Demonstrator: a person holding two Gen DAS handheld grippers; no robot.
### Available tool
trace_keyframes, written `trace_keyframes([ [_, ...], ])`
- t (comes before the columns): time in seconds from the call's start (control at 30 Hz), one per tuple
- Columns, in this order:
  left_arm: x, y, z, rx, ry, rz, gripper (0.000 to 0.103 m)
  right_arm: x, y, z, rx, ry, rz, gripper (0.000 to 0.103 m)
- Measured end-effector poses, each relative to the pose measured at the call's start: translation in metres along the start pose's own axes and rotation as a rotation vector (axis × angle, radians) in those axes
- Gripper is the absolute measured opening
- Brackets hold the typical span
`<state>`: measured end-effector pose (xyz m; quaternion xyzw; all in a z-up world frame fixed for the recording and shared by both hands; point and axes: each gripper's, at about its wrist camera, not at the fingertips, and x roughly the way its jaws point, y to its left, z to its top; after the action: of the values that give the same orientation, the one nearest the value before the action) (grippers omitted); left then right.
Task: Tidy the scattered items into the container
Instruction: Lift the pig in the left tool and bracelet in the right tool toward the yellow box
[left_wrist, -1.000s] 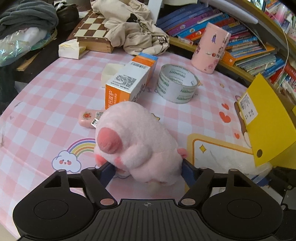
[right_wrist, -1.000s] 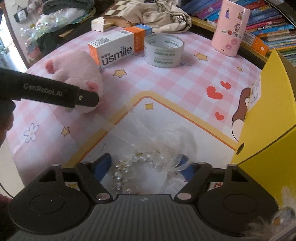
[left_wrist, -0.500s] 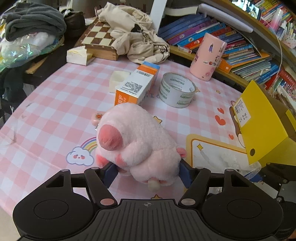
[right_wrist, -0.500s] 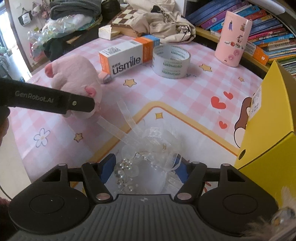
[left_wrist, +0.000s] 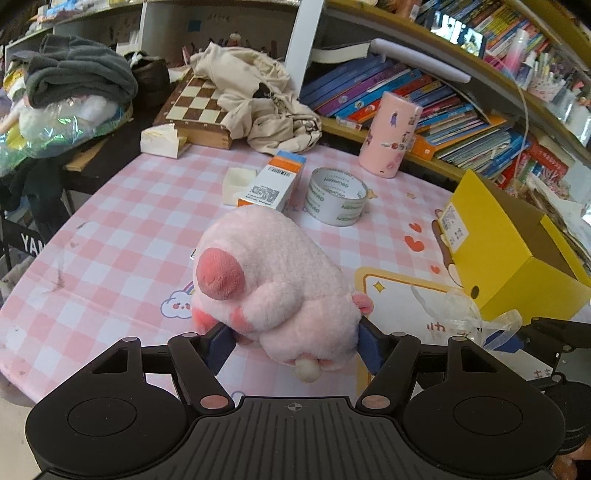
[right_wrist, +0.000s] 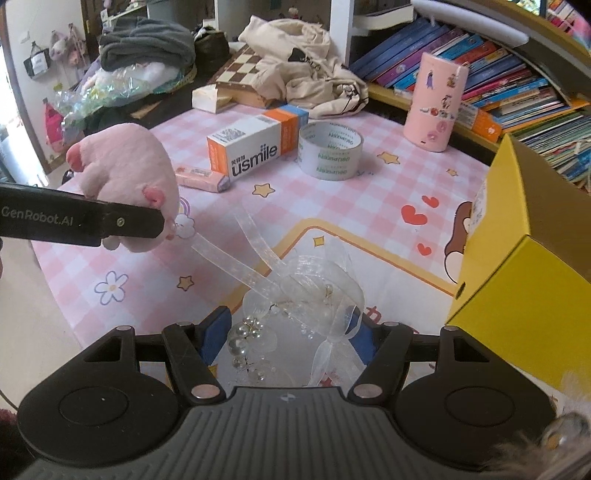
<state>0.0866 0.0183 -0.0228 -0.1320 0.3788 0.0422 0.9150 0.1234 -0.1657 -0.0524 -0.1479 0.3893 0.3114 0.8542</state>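
— Above the pink checked cloth (left_wrist: 110, 236): left gripper (left_wrist: 291, 341) clamping the plush pig (left_wrist: 273, 280), right gripper (right_wrist: 284, 334) pinching the beaded ribbon bow (right_wrist: 295, 295). Carrying step, probably.

— Heading next for the yellow box (right_wrist: 524, 266): needing to clear its rim before letting go.

— Pig's long axis running away from the jaws, snout pointing up-left.

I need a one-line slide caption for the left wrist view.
Left claw shut on a pink plush toy, with the yellow box at right.
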Motion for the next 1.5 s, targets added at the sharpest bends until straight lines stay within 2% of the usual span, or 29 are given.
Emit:
trace_keyframes([
  [0.8,-0.068,-0.005,-0.03,0.114,-0.098,-0.072,0.069,-0.064,0.036,-0.034,0.069,-0.128,-0.09,0.066],
  [1.5,-0.066,-0.046,-0.042,0.222,-0.072,-0.198,0.069,-0.096,0.017,-0.072,0.178,-0.128,-0.206,0.066],
])
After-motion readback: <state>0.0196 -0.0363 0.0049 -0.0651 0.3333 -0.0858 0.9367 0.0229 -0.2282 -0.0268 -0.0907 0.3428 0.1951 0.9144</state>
